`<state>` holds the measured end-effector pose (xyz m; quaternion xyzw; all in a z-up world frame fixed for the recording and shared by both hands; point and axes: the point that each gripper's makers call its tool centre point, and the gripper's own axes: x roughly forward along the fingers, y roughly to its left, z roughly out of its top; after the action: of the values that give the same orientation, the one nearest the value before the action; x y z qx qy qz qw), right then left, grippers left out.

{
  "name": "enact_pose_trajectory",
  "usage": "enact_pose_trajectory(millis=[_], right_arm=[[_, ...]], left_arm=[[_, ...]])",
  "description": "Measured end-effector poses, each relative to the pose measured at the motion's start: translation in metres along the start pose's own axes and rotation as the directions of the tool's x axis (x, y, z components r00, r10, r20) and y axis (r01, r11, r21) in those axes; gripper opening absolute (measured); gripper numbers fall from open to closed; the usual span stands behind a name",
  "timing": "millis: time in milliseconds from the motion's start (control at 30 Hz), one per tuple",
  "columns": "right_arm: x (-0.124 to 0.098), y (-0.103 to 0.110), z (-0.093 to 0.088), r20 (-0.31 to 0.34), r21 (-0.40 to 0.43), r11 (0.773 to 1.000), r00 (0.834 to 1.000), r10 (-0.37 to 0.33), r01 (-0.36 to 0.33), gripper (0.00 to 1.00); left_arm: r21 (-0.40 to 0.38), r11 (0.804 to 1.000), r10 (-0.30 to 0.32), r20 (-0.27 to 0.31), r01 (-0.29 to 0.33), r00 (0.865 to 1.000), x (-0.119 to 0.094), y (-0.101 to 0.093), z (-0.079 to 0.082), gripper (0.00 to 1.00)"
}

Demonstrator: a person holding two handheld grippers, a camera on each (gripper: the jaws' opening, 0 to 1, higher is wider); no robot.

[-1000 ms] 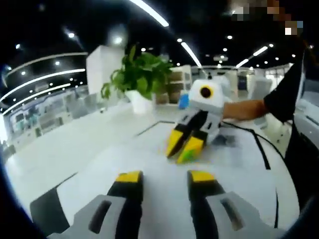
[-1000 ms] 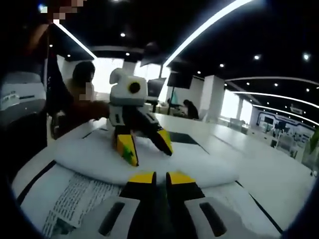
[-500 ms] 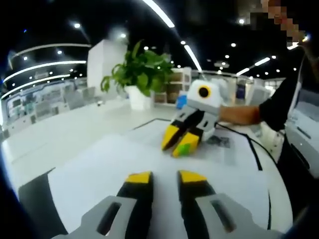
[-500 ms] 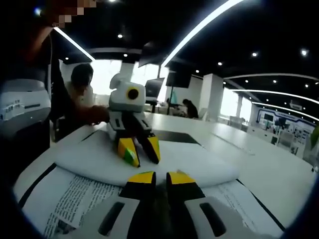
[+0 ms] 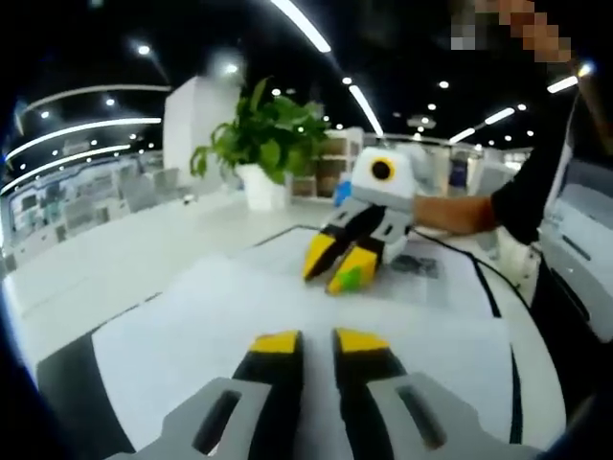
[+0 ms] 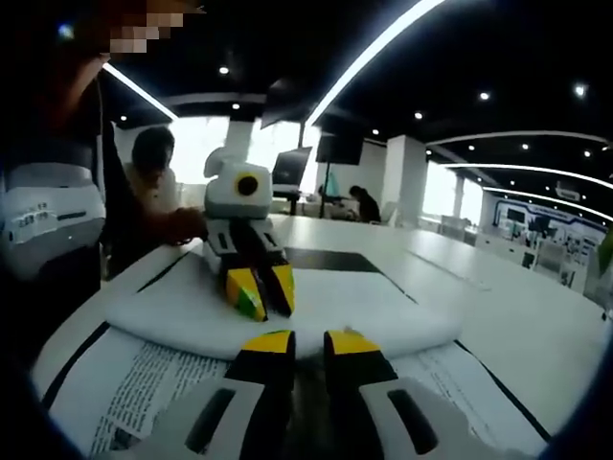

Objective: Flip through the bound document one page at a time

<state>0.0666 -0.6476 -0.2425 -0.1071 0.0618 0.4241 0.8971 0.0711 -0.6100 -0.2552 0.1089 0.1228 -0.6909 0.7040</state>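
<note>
**White page lifted between two grippers over the open bound document**

White paper dominates both views. In the left gripper view, the left gripper (image 5: 306, 341) sits low over a blank page (image 5: 239, 316) of the bound document, its yellow-tipped jaws nearly together with a thin gap between them; whether paper sits in that gap cannot be told. Across the page, the right gripper (image 5: 343, 261) rests its tips on the sheet, held by a hand (image 5: 450, 213), with a potted plant (image 5: 263, 144) standing on the white table (image 5: 115, 259) behind it.

In the right gripper view, the right gripper (image 6: 299, 343) has its jaws close together at the edge of a curled, raised page (image 6: 287, 307); a grasp on it cannot be confirmed. Printed text (image 6: 144, 383) shows on the sheet lying beneath. Beyond the curl, the left gripper (image 6: 259, 287) points down onto the page with its jaws closed to a narrow slit
</note>
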Motion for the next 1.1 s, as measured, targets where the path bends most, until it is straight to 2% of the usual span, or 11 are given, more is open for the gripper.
enact_pose_trajectory(millis=[533, 733, 1100], right_arm=[[0.001, -0.007, 0.000, -0.029, 0.084, 0.996, 1.000, 0.008, -0.005, 0.15], [0.001, -0.028, 0.005, -0.020, 0.124, 0.992, 0.999, -0.032, 0.034, 0.14], [0.001, -0.080, -0.001, -0.054, 0.113, 0.986, 0.992, -0.116, 0.122, 0.11]], left_arm=[[0.014, 1.000, 0.012, -0.001, -0.012, 1.000, 0.001, 0.003, 0.000, 0.17], [0.026, 1.000, 0.014, 0.001, -0.014, 1.000, 0.001, 0.003, 0.001, 0.17], [0.046, 0.999, 0.023, -0.002, -0.023, 1.000, 0.001, 0.004, 0.002, 0.17]])
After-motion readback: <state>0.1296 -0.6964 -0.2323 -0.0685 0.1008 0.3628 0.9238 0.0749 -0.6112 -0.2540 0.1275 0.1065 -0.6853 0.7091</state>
